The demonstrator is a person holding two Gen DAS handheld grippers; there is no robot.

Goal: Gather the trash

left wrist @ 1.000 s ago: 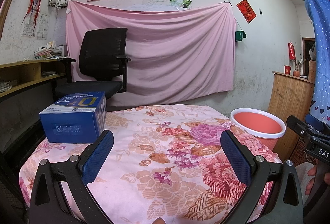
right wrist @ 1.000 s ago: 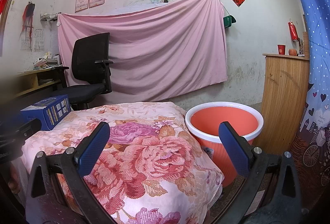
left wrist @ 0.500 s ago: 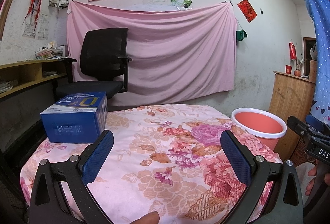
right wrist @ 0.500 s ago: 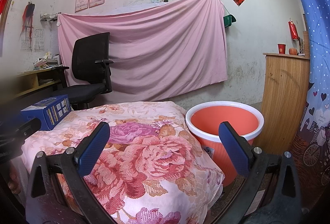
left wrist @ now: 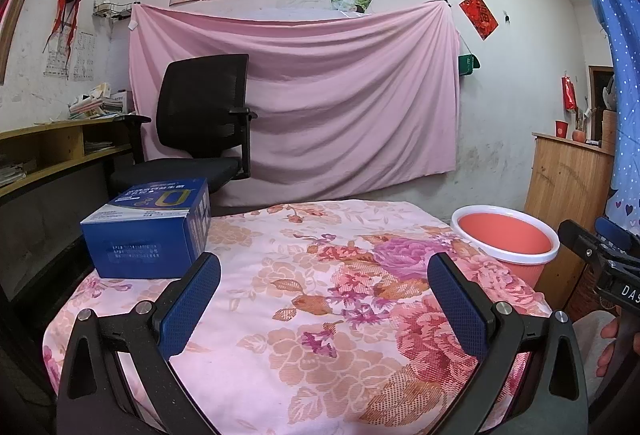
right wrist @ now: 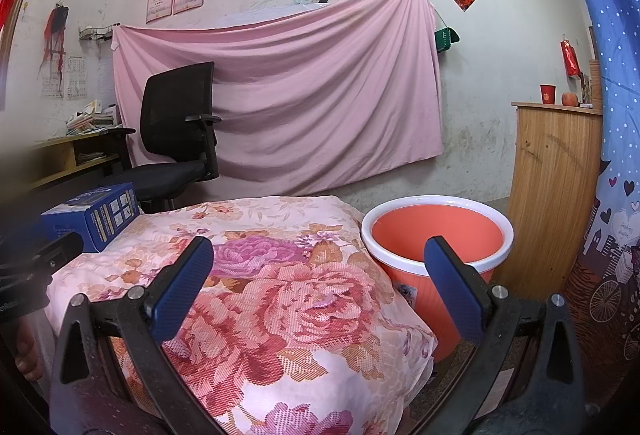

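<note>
A blue cardboard box [left wrist: 150, 229] lies at the far left of the table with the floral cloth [left wrist: 280, 299]; the right wrist view shows the same box [right wrist: 94, 215] at the table's left edge. An orange bin with a white rim [left wrist: 506, 239] stands on the floor by the table's right side, also in the right wrist view [right wrist: 436, 239]. My left gripper [left wrist: 322, 271] is open over the near part of the cloth, its left fingertip just in front of the box. My right gripper [right wrist: 318, 257] is open between the table's right corner and the bin. Neither holds anything.
A black office chair [left wrist: 204, 123] stands behind the table in front of a pink sheet on the wall. A wooden cabinet [right wrist: 556, 191] is right of the bin. A shelf desk [left wrist: 52, 155] runs along the left wall. A blue curtain [right wrist: 612, 115] hangs at the far right.
The left wrist view has shifted slightly, so the box and bin sit a little lower and to the right. The right gripper has not moved.
</note>
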